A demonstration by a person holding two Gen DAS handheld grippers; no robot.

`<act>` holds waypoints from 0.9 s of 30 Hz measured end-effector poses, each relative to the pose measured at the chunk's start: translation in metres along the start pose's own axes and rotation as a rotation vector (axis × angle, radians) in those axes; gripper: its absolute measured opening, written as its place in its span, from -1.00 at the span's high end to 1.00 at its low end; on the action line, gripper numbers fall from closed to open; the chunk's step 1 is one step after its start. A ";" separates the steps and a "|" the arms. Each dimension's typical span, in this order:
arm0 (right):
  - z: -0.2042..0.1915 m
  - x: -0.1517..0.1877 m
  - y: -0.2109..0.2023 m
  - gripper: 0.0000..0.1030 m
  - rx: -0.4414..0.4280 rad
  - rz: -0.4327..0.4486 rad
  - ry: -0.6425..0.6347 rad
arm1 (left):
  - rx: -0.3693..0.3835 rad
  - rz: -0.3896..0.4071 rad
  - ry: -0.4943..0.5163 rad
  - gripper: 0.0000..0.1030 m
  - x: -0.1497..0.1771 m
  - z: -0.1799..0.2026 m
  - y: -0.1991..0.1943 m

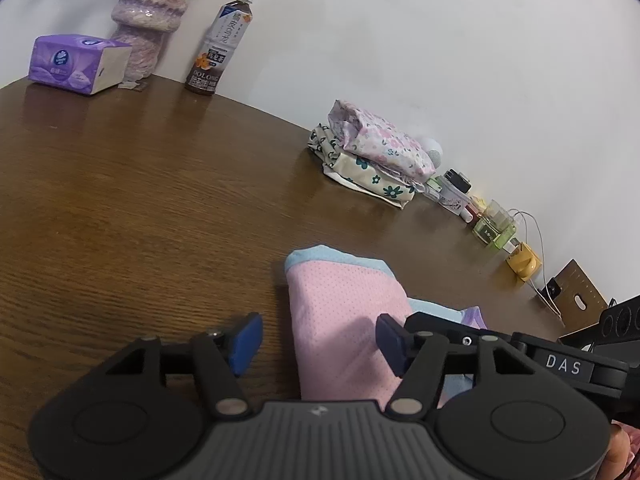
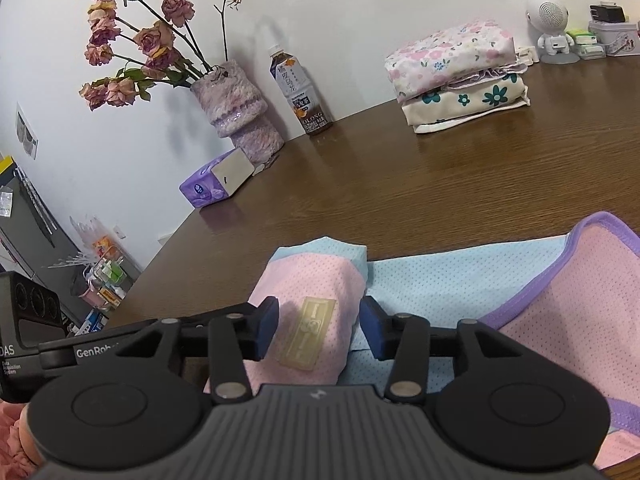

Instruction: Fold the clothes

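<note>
A pink mesh garment (image 1: 340, 308) with light-blue and purple trim lies on the brown table (image 1: 140, 208), partly folded. In the right wrist view its pink folded flap (image 2: 320, 280) carries a gold label (image 2: 308, 334) and rests on the blue layer (image 2: 440, 280). My left gripper (image 1: 320, 344) is open, straddling the flap's left edge, its right pad over the fabric. My right gripper (image 2: 320, 330) is open too, with the folded flap lying between its pads. Each gripper's black body shows at the edge of the other's view.
A stack of folded floral clothes (image 2: 460, 76) sits near the wall. Along the wall stand a tea bottle (image 2: 304, 92), a fuzzy vase of dried roses (image 2: 236, 116), a purple tissue pack (image 2: 212, 184), a white robot-shaped speaker (image 2: 548, 28) and small boxes. The table's left edge (image 2: 160, 248) drops to floor clutter.
</note>
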State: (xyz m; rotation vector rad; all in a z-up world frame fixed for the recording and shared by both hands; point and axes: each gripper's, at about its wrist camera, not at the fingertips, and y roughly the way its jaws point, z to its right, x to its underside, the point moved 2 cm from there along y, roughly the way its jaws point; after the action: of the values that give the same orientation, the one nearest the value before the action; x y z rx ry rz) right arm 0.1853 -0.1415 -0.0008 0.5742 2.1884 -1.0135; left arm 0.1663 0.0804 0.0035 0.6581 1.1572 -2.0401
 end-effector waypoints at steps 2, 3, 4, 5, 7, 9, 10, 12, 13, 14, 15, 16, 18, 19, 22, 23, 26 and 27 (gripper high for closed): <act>0.000 0.000 -0.001 -0.05 0.004 0.003 0.000 | 0.003 0.007 0.001 -0.24 0.001 0.000 -0.003; 0.000 0.000 -0.001 -0.07 0.005 0.004 0.000 | 0.005 0.011 0.001 -0.25 0.001 -0.001 -0.004; 0.000 0.000 -0.002 -0.07 0.006 0.005 -0.002 | 0.007 0.014 0.001 -0.25 0.001 -0.001 -0.006; 0.000 0.001 -0.003 -0.07 0.005 0.005 -0.005 | 0.007 0.014 0.003 -0.25 0.001 -0.001 -0.006; -0.002 0.002 -0.004 -0.07 0.002 0.003 -0.011 | 0.006 0.006 0.008 -0.25 0.002 0.000 -0.005; -0.003 0.003 -0.002 -0.07 0.007 -0.008 -0.022 | 0.007 -0.001 0.017 -0.24 0.003 0.001 -0.003; -0.004 0.004 -0.001 -0.07 0.011 -0.014 -0.028 | 0.006 -0.004 0.022 -0.23 0.003 0.002 -0.003; -0.005 0.005 -0.001 -0.05 0.010 -0.018 -0.035 | 0.004 -0.011 0.031 -0.22 0.004 0.003 -0.001; -0.005 0.005 -0.001 -0.02 0.005 -0.018 -0.035 | 0.003 -0.013 0.034 -0.22 0.005 0.004 -0.001; -0.006 0.005 -0.001 0.03 0.003 -0.018 -0.036 | 0.004 -0.014 0.035 -0.20 0.005 0.004 0.000; -0.006 0.006 -0.002 0.08 0.001 -0.017 -0.037 | 0.005 -0.014 0.037 -0.16 0.006 0.004 0.000; -0.006 0.006 -0.001 0.16 -0.001 -0.018 -0.037 | 0.007 -0.015 0.038 -0.12 0.006 0.004 0.000; -0.007 0.006 -0.001 0.21 -0.006 -0.023 -0.038 | 0.012 -0.016 0.040 -0.11 0.006 0.004 0.000; -0.007 0.006 0.000 0.24 -0.008 -0.024 -0.039 | 0.017 -0.017 0.042 -0.09 0.006 0.004 0.000; -0.007 0.006 -0.001 0.30 -0.013 -0.023 -0.041 | 0.018 -0.018 0.044 -0.09 0.007 0.004 0.000; -0.008 0.006 -0.001 0.30 -0.011 -0.023 -0.042 | 0.017 -0.016 0.044 -0.09 0.007 0.004 0.000; -0.008 0.006 -0.001 0.29 -0.010 -0.023 -0.040 | 0.012 -0.016 0.043 -0.13 0.006 0.004 0.000; -0.008 0.006 -0.001 0.25 -0.007 -0.022 -0.040 | 0.010 -0.016 0.043 -0.15 0.006 0.004 0.000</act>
State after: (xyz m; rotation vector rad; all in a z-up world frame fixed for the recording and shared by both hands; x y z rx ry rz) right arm 0.1777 -0.1354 -0.0009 0.5228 2.1663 -1.0206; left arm 0.1620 0.0745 0.0011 0.7027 1.1809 -2.0559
